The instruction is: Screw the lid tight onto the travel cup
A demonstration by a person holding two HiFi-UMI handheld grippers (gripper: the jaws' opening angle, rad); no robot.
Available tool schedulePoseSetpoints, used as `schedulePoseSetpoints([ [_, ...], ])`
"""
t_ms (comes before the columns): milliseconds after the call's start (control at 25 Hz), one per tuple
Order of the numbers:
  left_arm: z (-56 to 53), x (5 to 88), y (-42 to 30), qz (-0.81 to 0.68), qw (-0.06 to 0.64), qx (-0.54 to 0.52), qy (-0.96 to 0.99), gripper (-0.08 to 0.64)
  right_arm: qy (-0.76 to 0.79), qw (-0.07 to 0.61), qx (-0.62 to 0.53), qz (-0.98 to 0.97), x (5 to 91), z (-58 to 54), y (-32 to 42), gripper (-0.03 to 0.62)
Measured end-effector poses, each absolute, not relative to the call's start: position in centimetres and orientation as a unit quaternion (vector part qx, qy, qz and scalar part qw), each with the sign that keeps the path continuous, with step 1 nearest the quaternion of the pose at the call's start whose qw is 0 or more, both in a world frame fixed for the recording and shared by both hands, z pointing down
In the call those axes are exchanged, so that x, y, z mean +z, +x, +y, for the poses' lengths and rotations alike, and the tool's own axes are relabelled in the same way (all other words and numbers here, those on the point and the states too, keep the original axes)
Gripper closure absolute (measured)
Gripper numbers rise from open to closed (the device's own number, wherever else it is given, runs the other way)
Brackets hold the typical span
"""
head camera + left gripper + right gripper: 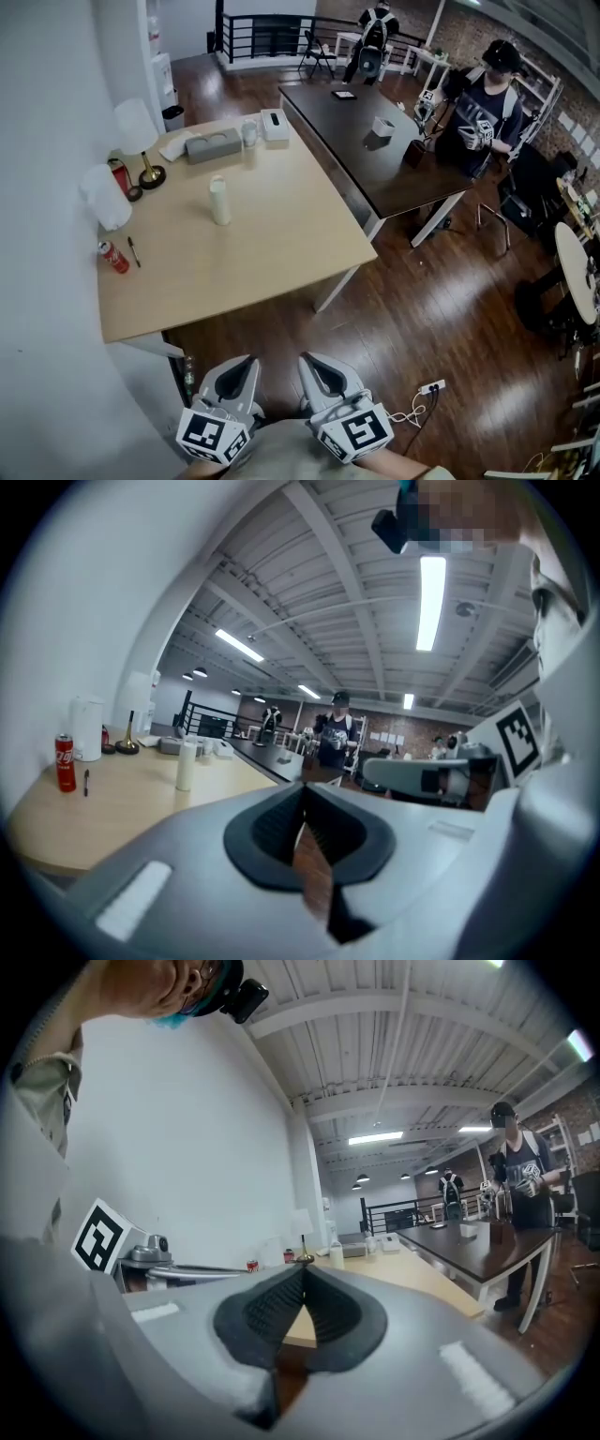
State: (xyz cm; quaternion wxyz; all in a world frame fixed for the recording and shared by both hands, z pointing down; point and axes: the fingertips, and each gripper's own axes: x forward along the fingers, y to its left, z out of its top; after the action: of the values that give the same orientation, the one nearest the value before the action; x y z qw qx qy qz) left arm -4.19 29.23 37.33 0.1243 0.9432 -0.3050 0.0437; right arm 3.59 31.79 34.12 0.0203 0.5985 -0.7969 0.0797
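The left gripper (pixel 242 367) and the right gripper (pixel 317 367) are side by side at the near edge of the scene, above the dark wooden floor (pixel 441 309) and just short of the light wooden worktop (pixel 281 253). In the left gripper view the dark ribbed fingers (pixel 272 822) are pressed together with nothing between them. The right gripper's fingers (pixel 328 1312) are likewise together and empty. The white cylindrical travel cup (pixel 219 201) stands upright near the middle of the worktop, well apart from both grippers. A red drinks can (pixel 113 256) lies on its side at the left edge, with a dark pen (pixel 134 251) just beside it. A white-shaded table lamp (pixel 137 131) stands at the far left corner.
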Motion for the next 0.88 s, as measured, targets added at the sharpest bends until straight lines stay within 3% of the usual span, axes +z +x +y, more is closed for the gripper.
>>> schedulePoseSetpoints([
  [880,32.2,39.1,0.8,-0.339,0.134,0.074,0.929,0.558,0.586,0.013,0.09,-0.805,35.9,34.1,8.6,0.594],
])
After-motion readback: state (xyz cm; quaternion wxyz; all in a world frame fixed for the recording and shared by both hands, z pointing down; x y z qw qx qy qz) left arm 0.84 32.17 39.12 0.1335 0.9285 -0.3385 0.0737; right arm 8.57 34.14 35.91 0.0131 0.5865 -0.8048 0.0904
